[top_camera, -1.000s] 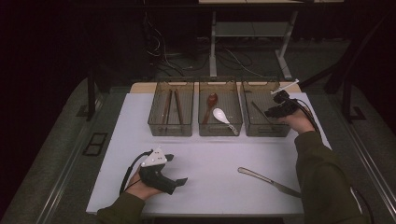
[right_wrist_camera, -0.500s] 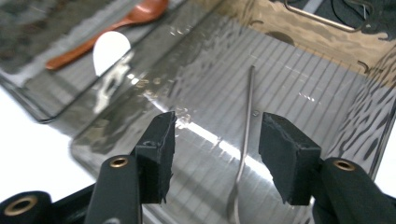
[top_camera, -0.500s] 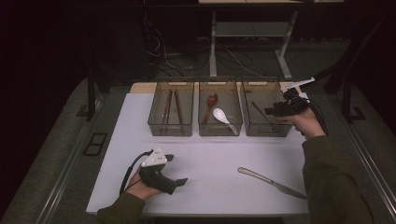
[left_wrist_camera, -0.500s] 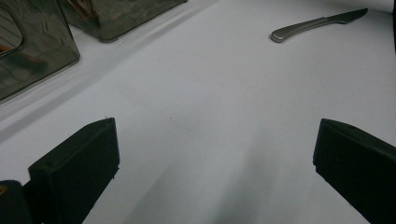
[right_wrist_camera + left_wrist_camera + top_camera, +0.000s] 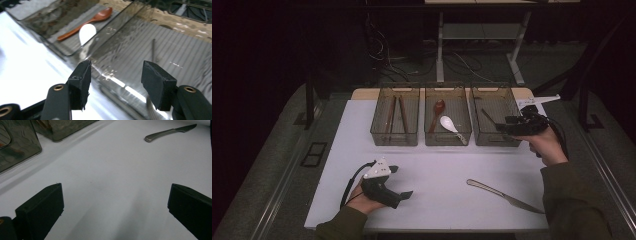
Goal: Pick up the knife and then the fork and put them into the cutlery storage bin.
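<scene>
Three clear bins stand in a row at the back of the white table (image 5: 452, 165). The right bin (image 5: 492, 139) holds a thin dark utensil (image 5: 488, 117) (image 5: 153, 50). My right gripper (image 5: 504, 125) (image 5: 115, 75) hovers open at that bin's near right edge, jaws pointing left over it, nothing between them. The middle bin (image 5: 447, 140) holds a brown wooden spoon (image 5: 437, 111) (image 5: 87, 21) and a white spoon (image 5: 448, 123) (image 5: 87, 31). My left gripper (image 5: 401, 182) (image 5: 115, 200) rests open and empty on the table at front left. A metal knife (image 5: 504, 196) (image 5: 167, 133) lies at front right.
The left bin (image 5: 394, 139) contains brown chopsticks (image 5: 397, 112). Bare white tabletop stretches between the bins and the front edge. Desk legs and cables stand on the dark floor behind the table. The person's right sleeve (image 5: 572, 200) lies over the table's right front corner.
The right gripper has drawn back a little toward the person and lower, from over the right bin to its near right edge. The left gripper and the knife have not moved.
</scene>
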Tool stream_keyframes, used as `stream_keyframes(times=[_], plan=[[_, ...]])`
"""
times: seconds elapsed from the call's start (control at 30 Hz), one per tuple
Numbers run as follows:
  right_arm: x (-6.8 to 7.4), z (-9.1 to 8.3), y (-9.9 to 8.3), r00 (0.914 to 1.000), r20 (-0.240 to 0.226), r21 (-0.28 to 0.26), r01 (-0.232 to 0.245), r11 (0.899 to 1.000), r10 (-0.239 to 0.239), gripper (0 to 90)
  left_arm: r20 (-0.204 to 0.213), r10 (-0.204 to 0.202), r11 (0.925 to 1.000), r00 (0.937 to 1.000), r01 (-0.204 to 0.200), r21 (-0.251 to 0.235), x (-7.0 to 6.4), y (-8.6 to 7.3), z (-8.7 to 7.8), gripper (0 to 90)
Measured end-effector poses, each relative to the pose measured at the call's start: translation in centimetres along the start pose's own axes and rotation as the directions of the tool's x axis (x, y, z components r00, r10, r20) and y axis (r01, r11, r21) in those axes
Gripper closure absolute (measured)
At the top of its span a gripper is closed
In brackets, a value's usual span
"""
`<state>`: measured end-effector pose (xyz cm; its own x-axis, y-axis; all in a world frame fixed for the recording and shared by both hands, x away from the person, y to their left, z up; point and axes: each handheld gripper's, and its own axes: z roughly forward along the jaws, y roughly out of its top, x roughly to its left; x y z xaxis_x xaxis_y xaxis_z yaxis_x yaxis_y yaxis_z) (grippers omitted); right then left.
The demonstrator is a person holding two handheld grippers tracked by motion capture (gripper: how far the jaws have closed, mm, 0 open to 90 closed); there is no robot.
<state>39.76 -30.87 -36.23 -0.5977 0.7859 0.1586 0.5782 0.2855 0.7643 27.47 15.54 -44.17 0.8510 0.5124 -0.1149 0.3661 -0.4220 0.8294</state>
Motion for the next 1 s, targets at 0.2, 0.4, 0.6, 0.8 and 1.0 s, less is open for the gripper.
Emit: stream_keyframes(times=[0.2,0.4,0.6,0.8,1.0], plan=[[1.5,-0.5,-1.7,0.9992,-0.035,-0.002,0.019,1.000,-0.019,47.2,0.001,0.001,1.0000,1.0000,-0.001,0.001,0.0,0.0,0.0,0.0],[2.7,-0.7,-3.2,0.9982,-0.039,0.007,0.047,0.999,-0.046,55.3,0.000,-0.001,1.0000,1.0000,0.001,-0.005,0.0,0.0,-0.1,0.0],[4.2,-1.4,-4.8,0.9952,-0.071,0.005,0.067,0.998,-0.067,68.6,0.002,0.000,1.0000,1.0000,0.000,-0.006,-0.1,0.0,-0.1,0.0],[5.8,-2.1,-6.4,0.9882,-0.120,0.015,0.098,0.995,-0.096,82.3,0.000,0.000,1.0000,1.0000,0.000,-0.005,-0.1,0.0,-0.1,0.0],[7.2,-2.2,-7.7,0.9810,-0.146,0.031,0.134,0.991,-0.128,89.2,-0.002,0.000,1.0000,1.0000,0.000,-0.005,-0.1,0.0,-0.1,0.0]])
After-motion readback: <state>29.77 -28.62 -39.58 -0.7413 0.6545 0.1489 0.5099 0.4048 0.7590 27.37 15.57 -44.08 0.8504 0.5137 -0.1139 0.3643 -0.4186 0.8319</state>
